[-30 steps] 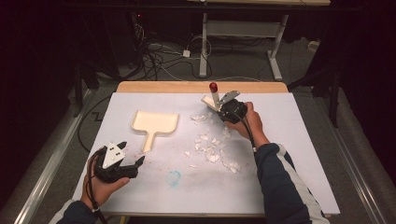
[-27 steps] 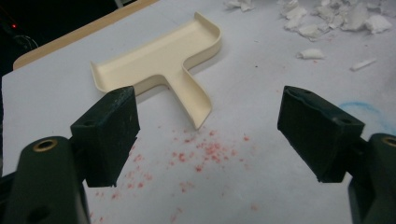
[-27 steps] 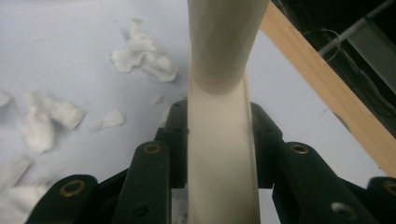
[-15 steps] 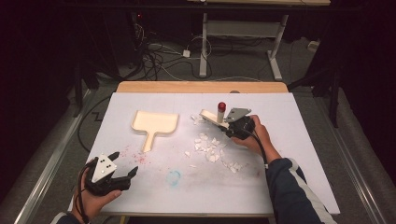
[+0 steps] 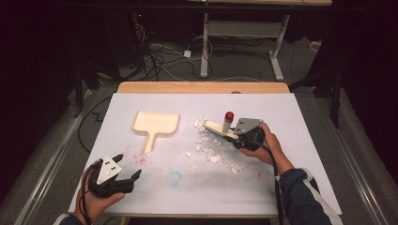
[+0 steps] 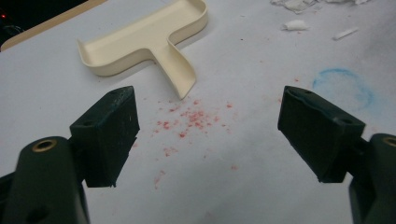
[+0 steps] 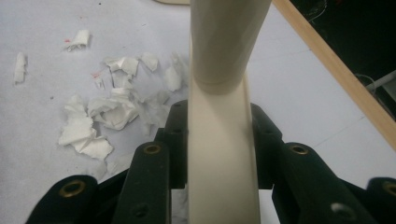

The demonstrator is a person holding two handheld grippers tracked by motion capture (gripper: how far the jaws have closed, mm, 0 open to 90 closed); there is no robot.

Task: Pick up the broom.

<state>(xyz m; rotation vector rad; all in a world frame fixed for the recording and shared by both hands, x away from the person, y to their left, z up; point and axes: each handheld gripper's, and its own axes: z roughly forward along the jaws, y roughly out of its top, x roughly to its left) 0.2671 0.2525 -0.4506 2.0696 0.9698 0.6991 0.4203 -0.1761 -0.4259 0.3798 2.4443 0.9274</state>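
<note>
We count two cream tools on the worktop (image 5: 300, 187): one dustpan (image 5: 155, 125) lying flat toward the far-left, and one brush (image 5: 219, 128) near the centre, clenched by its handle in our right tongs (image 5: 234, 137). One red-capped bottle (image 5: 228, 121) stands just behind. Torn paper scraps (image 5: 213, 147) lie heaped beside the brush. Our left tongs (image 5: 126, 165) sit released at the near-left corner, over red specks (image 6: 189, 119).

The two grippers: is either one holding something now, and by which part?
The right gripper holds the cream brush, its jaws closed on the flat handle. The left gripper is open and holds nothing.
</note>
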